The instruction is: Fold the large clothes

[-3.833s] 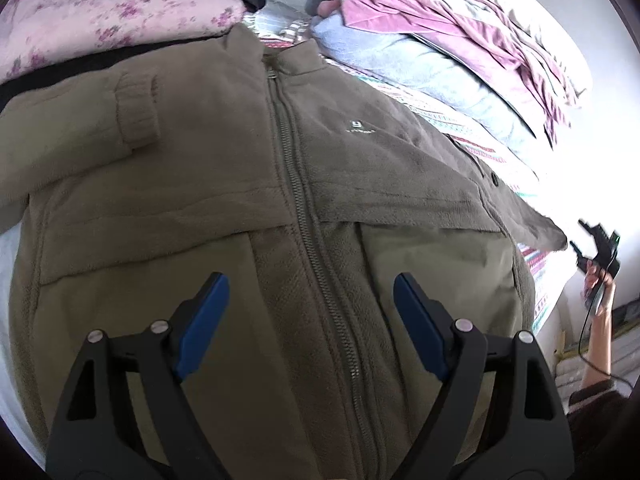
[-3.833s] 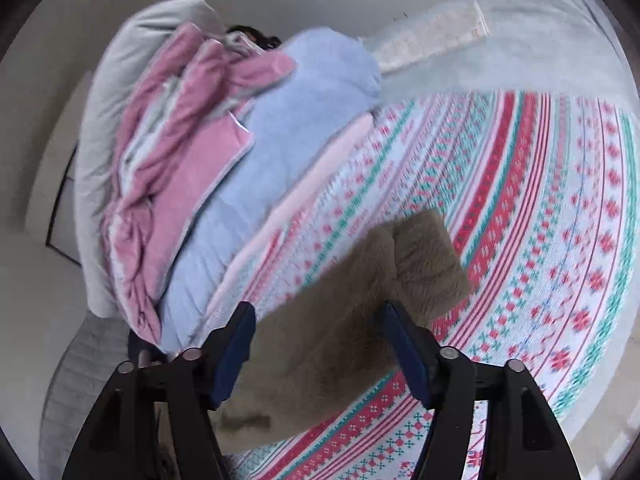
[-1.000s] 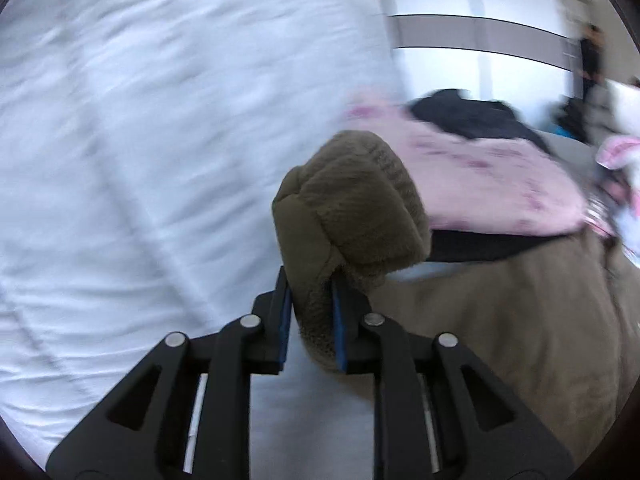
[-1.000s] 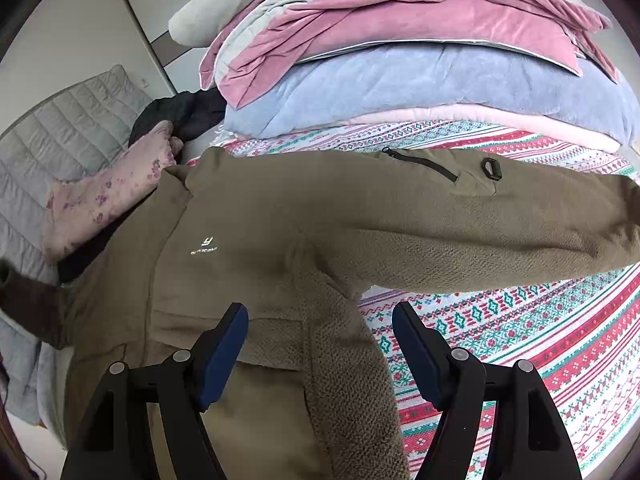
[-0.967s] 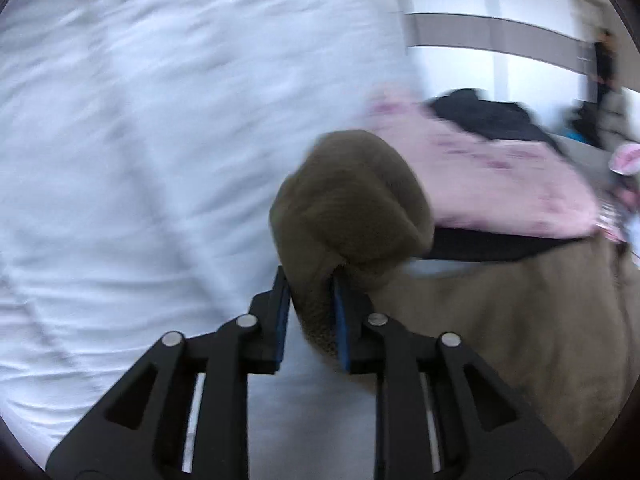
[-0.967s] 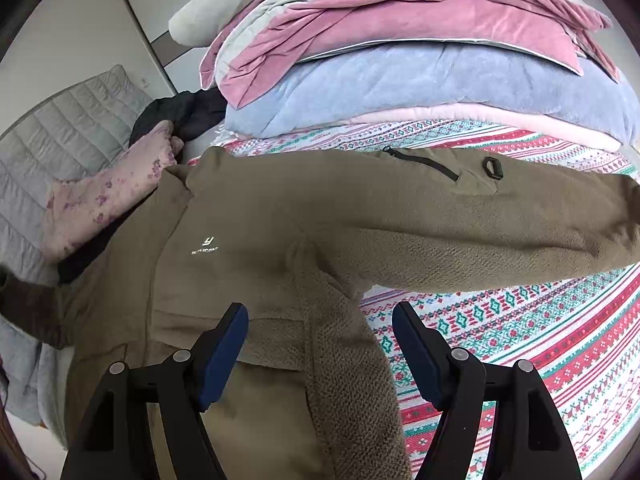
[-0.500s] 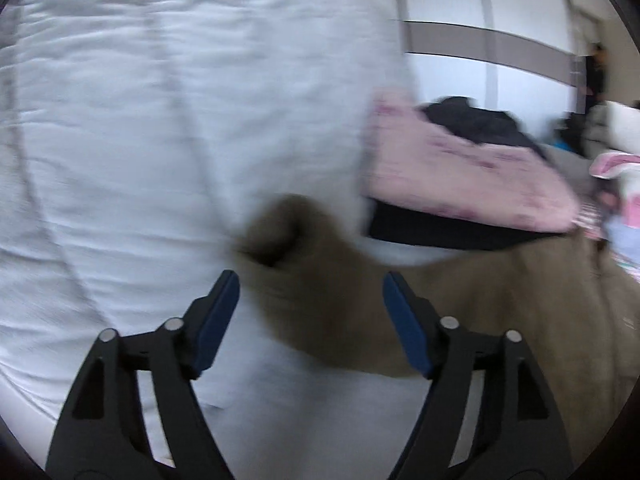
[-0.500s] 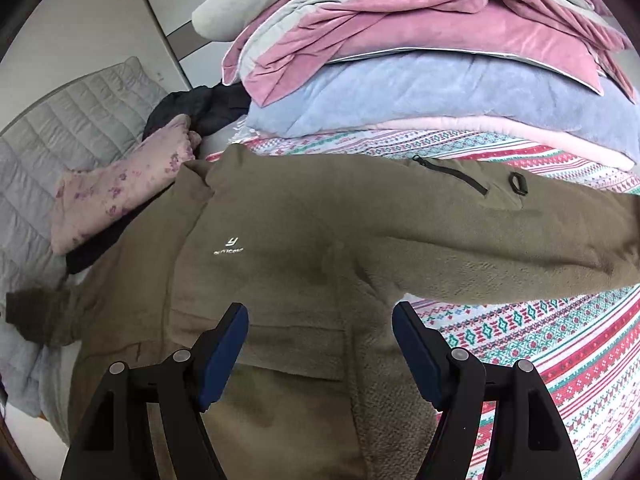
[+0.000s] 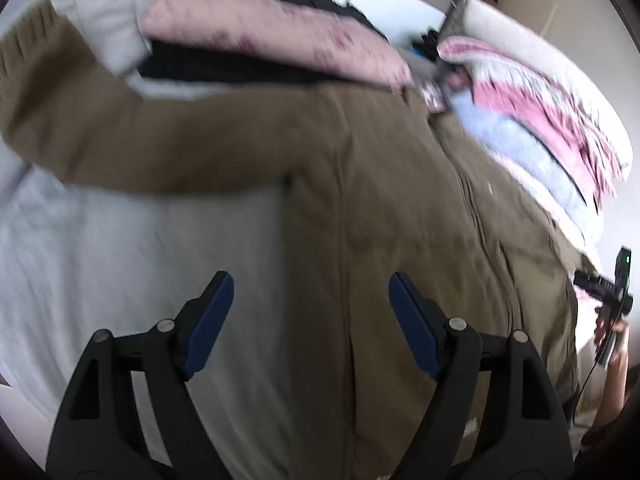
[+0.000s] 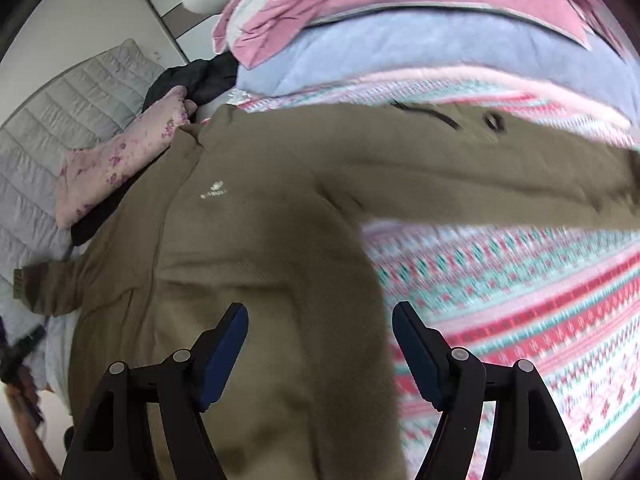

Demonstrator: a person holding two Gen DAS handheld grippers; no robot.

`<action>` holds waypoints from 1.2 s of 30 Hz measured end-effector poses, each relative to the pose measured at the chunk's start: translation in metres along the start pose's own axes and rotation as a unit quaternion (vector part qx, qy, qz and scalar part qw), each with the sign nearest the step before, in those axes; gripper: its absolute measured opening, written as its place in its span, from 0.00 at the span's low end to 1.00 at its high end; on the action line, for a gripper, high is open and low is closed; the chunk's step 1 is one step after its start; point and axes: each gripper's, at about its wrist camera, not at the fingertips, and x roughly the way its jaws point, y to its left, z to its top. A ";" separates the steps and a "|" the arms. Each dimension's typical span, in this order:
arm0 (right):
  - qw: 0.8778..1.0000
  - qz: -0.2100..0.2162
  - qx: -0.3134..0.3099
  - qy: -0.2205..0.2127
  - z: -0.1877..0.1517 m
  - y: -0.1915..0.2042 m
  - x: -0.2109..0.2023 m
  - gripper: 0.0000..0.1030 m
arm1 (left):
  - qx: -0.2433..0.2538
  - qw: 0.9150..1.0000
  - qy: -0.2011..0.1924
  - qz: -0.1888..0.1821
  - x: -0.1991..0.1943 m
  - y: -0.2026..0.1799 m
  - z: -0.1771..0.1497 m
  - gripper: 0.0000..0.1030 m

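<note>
An olive-brown fleece jacket [image 9: 400,208] lies front up and zipped on the bed, both sleeves spread out sideways. Its left sleeve [image 9: 132,136] stretches over the white sheet. Its other sleeve [image 10: 480,176] lies over the patterned bedspread. My left gripper [image 9: 310,320] is open and empty above the jacket's left side edge. My right gripper [image 10: 320,352] is open and empty above the jacket's right side near the hem. The right gripper also shows in the left wrist view [image 9: 608,300], far right.
A pink floral garment [image 10: 116,164] on dark clothes [image 10: 200,76] lies by the collar. Stacked pink, blue and white bedding [image 10: 420,24] fills the far side. A red-and-green patterned bedspread [image 10: 520,300] lies at right, a white sheet [image 9: 140,264] at left.
My left gripper has opened and let go of the sleeve cuff, then swung right over the jacket body. The sleeve now lies stretched out. My right gripper has moved lower toward the hem.
</note>
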 end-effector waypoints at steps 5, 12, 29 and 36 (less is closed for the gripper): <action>0.998 0.041 0.023 0.030 -0.037 -0.033 -0.013 0.74 | 0.015 0.998 0.051 -0.041 0.004 -0.006 -0.050 0.78; 0.988 0.111 0.058 0.090 -0.099 -0.061 -0.005 0.73 | 0.011 0.991 0.091 -0.103 0.000 -0.008 -0.104 0.78; 0.995 0.069 -0.033 0.069 -0.129 0.004 -0.066 0.19 | 0.012 0.994 0.084 -0.063 -0.047 -0.016 -0.136 0.26; 0.996 0.013 -0.035 0.079 -0.117 0.004 -0.061 0.57 | 0.032 0.996 0.078 -0.021 -0.050 -0.023 -0.127 0.77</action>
